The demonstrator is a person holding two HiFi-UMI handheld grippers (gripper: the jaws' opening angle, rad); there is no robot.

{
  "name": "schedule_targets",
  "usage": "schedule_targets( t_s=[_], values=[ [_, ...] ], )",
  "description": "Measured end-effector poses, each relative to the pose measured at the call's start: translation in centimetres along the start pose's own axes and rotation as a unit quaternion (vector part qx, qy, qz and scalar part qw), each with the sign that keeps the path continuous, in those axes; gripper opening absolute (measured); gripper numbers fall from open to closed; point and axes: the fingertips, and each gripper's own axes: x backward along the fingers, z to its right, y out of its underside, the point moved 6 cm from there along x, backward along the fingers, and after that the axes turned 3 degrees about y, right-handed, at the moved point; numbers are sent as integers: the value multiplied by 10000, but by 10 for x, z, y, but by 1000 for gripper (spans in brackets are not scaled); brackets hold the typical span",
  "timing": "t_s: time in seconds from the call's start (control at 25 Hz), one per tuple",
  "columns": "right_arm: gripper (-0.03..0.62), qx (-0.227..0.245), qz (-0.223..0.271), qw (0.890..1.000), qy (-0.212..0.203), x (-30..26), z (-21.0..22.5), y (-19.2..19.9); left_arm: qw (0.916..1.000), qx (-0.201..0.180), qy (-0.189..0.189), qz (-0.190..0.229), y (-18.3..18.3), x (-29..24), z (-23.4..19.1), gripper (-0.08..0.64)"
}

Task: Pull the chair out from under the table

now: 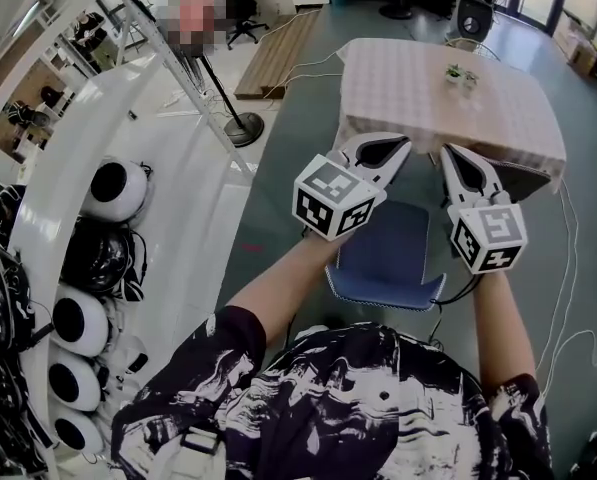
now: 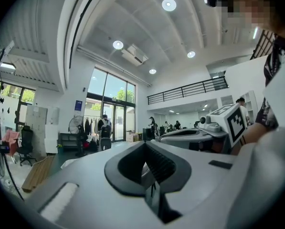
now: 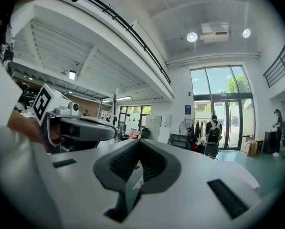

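Lowest in the head view, just above your patterned shirt, the blue chair (image 1: 388, 253) sits between your forearms, just this side of the bench. Above its seat you hold both grippers side by side, pointing away from you. The left gripper (image 1: 405, 147) has its fingers pressed together on nothing, and so does the right gripper (image 1: 449, 152). Past their tips stands the bench (image 1: 408, 98), draped in a checked cloth, with two small potted plants (image 1: 461, 75) toward its upper right.
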Motion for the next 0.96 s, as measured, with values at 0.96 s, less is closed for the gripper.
schedule_targets(
  t_s=[0.96],
  values=[
    [2, 90, -10, 10000, -40, -3, 6, 1, 10000, 4, -35, -46, 0, -9, -3, 4]
  ],
)
